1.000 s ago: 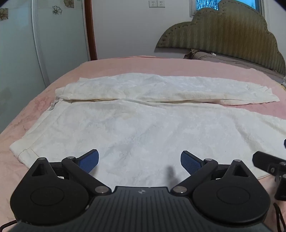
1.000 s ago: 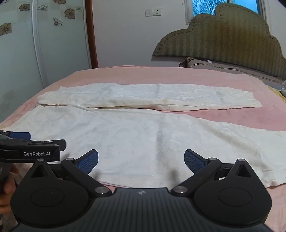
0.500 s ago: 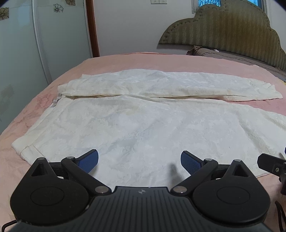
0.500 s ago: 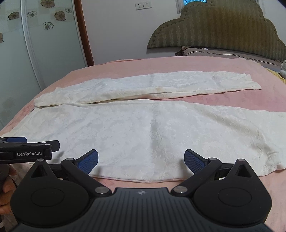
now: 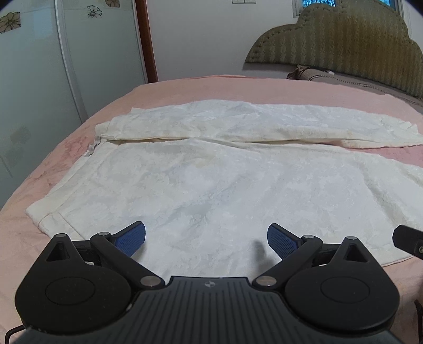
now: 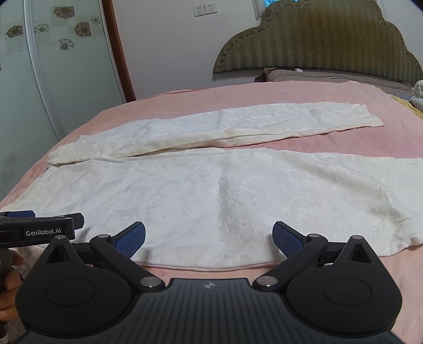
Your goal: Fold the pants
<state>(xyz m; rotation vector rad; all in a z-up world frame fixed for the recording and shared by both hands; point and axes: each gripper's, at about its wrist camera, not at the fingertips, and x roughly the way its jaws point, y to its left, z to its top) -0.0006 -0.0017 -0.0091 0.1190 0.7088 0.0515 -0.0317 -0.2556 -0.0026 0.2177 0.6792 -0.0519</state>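
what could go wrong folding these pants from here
1. Both tools are open over the near leg: the left tool and the right tool might pinch only the top layer of the white pants.
2. The pink bedspread is soft, so a low grab could catch it too.

— What's at the far end of the bed [image 6: 343, 95]?
— An olive padded headboard [image 6: 317, 42] with a scalloped top, a brownish pillow [image 6: 330, 76] below it.
— And off the left edge?
— Frosted sliding doors [image 6: 60, 79] with flower decals, a wooden frame [image 6: 119, 53], twin wall sockets [image 6: 205, 10] above.
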